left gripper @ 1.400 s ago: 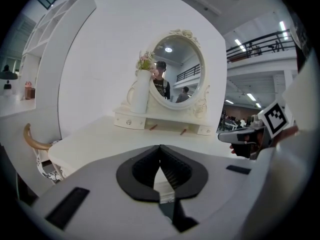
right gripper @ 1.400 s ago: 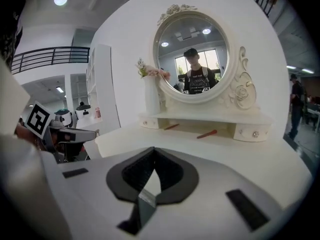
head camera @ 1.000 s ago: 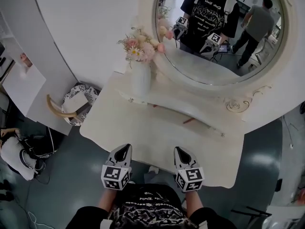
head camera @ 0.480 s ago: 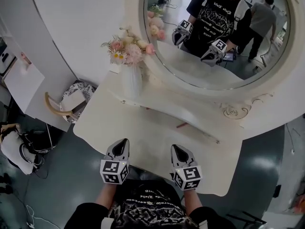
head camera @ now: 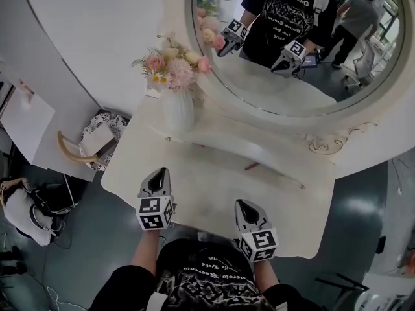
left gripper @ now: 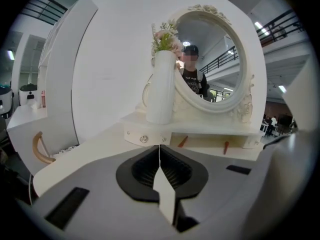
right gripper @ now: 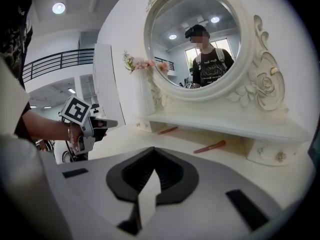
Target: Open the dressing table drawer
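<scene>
The white dressing table (head camera: 214,196) carries a round mirror (head camera: 292,63) above a low shelf. That shelf has a small drawer with a crystal knob at each end: the left drawer (left gripper: 144,139) and the right drawer (right gripper: 280,156). My left gripper (head camera: 159,173) is shut and empty above the table's left part, pointing at the left drawer and well short of it. It also shows in the right gripper view, as the left gripper (right gripper: 107,124). My right gripper (head camera: 241,204) is shut and empty at the table's front edge. Any drawer under the tabletop is hidden.
A white vase (head camera: 178,112) of pink flowers (head camera: 172,67) stands on the shelf's left end, just above the left drawer. Two thin red sticks (left gripper: 183,141) (left gripper: 226,147) lie under the shelf. A patterned seat with a wooden handle (head camera: 71,151) stands left of the table.
My left gripper has moved forward over the tabletop toward the vase and the left drawer. The right gripper has stayed at the front edge. Both jaws look unchanged.
</scene>
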A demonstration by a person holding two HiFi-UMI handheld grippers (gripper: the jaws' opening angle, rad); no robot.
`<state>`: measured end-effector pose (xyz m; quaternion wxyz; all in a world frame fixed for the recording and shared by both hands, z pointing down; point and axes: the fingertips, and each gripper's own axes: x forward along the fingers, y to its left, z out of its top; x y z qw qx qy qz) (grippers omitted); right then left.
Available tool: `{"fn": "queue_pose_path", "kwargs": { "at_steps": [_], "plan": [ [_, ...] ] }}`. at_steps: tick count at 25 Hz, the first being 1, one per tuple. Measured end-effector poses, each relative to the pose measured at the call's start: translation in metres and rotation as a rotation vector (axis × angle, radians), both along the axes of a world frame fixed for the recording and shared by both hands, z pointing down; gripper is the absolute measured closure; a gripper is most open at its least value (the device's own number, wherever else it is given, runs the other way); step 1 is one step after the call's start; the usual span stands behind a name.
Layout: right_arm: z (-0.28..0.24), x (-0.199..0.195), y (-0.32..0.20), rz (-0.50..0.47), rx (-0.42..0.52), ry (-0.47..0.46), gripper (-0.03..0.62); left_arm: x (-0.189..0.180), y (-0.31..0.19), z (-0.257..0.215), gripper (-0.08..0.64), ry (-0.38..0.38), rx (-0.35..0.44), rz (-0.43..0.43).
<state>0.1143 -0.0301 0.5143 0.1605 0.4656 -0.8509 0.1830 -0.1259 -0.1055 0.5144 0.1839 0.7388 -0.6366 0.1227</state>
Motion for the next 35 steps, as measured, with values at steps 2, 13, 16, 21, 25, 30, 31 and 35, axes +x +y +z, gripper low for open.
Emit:
{"fn": "queue_pose_path", "kwargs": {
  "at_steps": [2, 13, 16, 21, 25, 30, 31, 35],
  "plan": [
    [-0.002, -0.001, -0.003, 0.024, 0.004, 0.005, 0.581, -0.004, -0.009, 0.002, 0.543, 0.006, -0.005, 0.009],
    [-0.01, -0.016, -0.017, 0.083, 0.017, 0.044, 0.582, -0.019, -0.046, 0.019, 0.541, -0.007, -0.03, 0.068],
    [-0.008, -0.017, -0.021, 0.104, 0.01, 0.051, 0.582, -0.021, -0.056, 0.025, 0.504, -0.014, -0.041, 0.088],
    [-0.002, -0.022, -0.021, 0.125, -0.014, 0.066, 0.582, -0.028, -0.076, 0.034, 0.423, -0.021, -0.052, 0.101],
    [0.001, -0.024, -0.019, 0.138, -0.031, 0.075, 0.582, -0.031, -0.092, 0.042, 0.37, -0.02, -0.07, 0.117],
    [0.004, -0.02, -0.017, 0.173, -0.043, 0.077, 0.581, -0.027, -0.106, 0.053, 0.368, -0.044, -0.092, 0.15],
    [0.004, -0.02, -0.016, 0.179, -0.046, 0.077, 0.583, -0.027, -0.108, 0.055, 0.368, -0.049, -0.095, 0.155],
    [0.006, -0.019, -0.013, 0.199, -0.055, 0.075, 0.582, -0.023, -0.114, 0.06, 0.368, -0.057, -0.104, 0.172]
  ]
}}
